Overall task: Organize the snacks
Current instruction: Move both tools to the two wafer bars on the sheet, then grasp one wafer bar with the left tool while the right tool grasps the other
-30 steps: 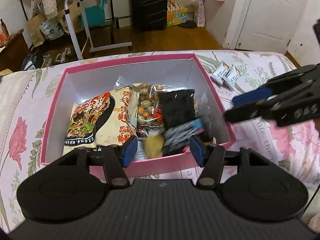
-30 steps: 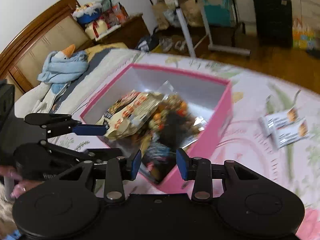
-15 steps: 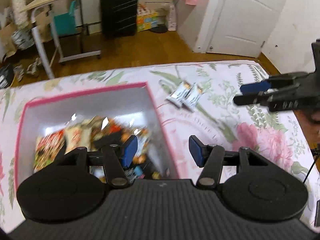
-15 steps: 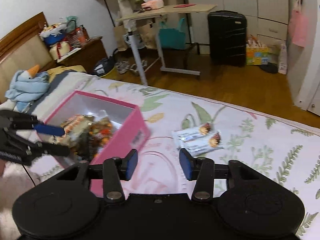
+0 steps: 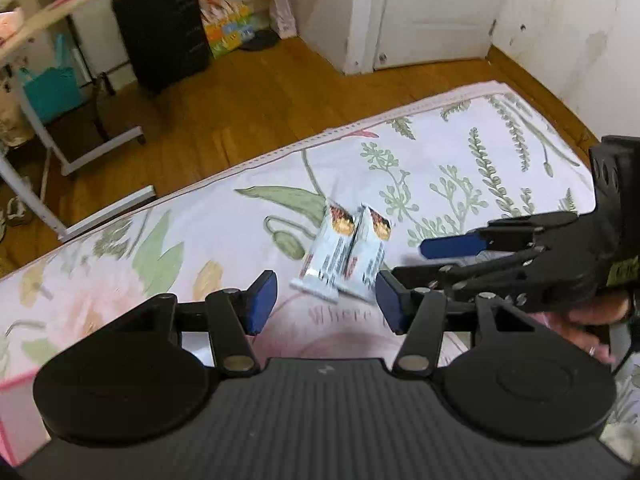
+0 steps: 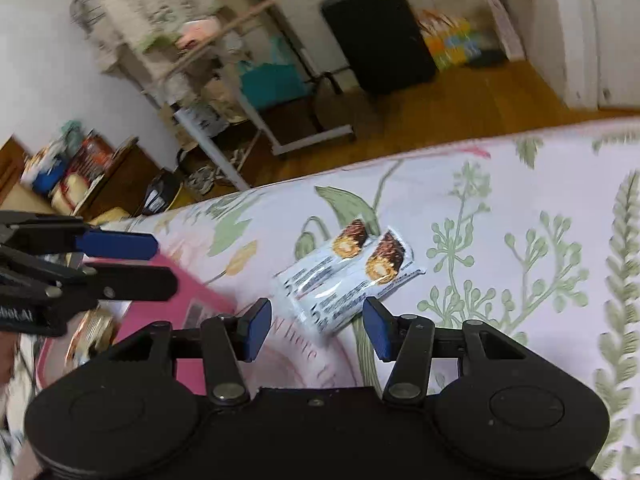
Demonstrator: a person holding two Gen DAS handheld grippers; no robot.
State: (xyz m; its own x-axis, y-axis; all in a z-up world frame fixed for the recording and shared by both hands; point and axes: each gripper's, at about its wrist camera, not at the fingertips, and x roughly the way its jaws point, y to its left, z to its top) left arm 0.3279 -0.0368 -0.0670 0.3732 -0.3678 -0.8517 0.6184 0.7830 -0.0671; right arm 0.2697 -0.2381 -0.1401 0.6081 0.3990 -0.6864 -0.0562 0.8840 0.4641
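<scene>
1. Pink cardboard box (image 6: pixel 188 300) sits on the floral bed sheet (image 6: pixel 500 208), left of the two snack bars in the right wrist view; only its corner shows, with blurred snack packets (image 6: pixel 90 336) inside, too smeared to count.
2. Left claw (image 5: pixel 326 300) tilts steeply down over the sheet just short of the bars. Its blue pads stand apart with nothing between them, and its jaws are closing. In the right wrist view the same claw comes in from the left edge, over the box.
3. Two snack bars (image 5: pixel 344 252) in white wrappers lie side by side and touching on the sheet, right of the box and outside it, each with a brown picture at its far end.
4. Right claw (image 6: pixel 316 326) slants down toward the near ends of the bars. Its pads are spread, its jaws are opening, and nothing is gripped. A hand (image 5: pixel 592 316) holds it, right of the bars.
5. Count: one box, two bars, two claws.
</scene>
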